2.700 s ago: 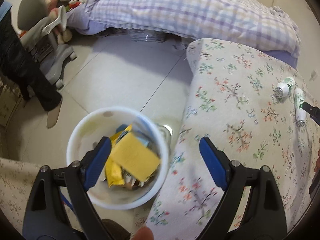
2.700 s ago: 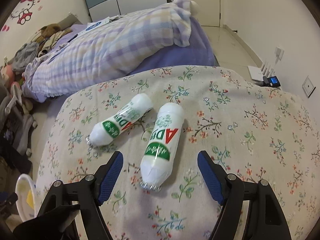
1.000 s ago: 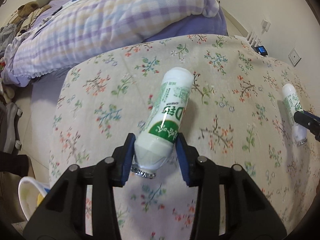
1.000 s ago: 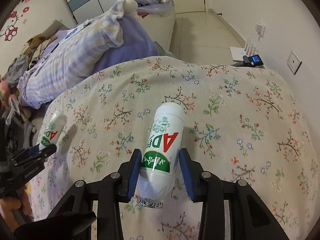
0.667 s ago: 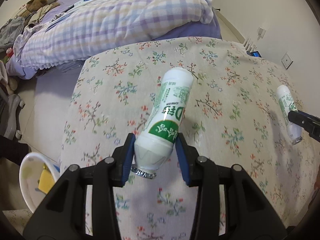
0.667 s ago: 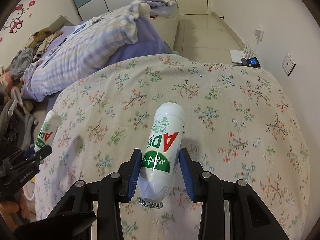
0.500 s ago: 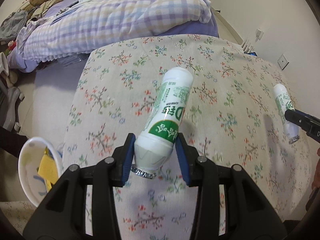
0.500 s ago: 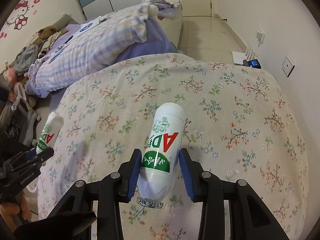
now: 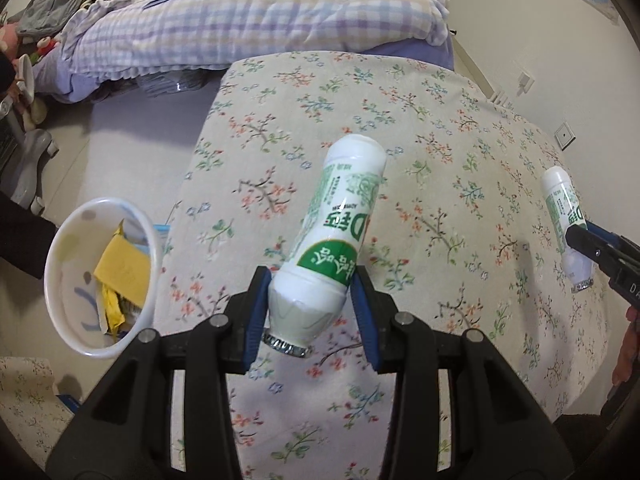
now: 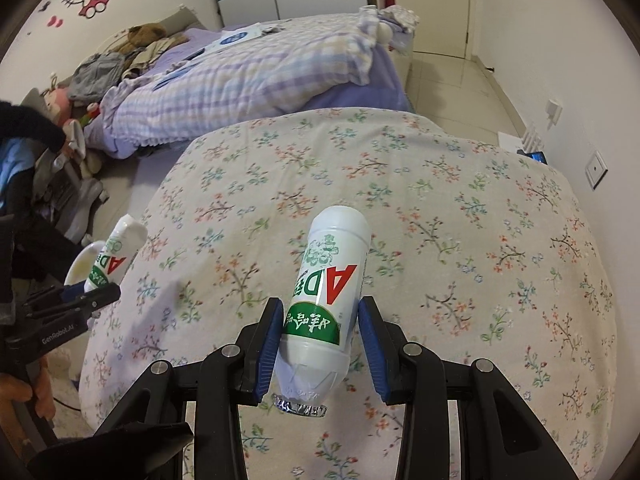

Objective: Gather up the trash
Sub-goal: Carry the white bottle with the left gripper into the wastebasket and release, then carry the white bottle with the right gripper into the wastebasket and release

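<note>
Grippers: your left gripper is clamped on one white bottle, your right gripper on a second bottle | both bottles held above floral bedcover | white bin lower left on floor, wrappers inside | plaid quilt beyond

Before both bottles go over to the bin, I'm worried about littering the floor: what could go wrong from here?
1. Each bottle, left and right, is pinched only near its foil end, so a tilt could let it slip out.
2. The bin sits on the floor off the bed's edge, already holding wrappers; a long bottle might bounce out.
3. Two grippers, left and right, aiming at one small opening could collide.
</note>
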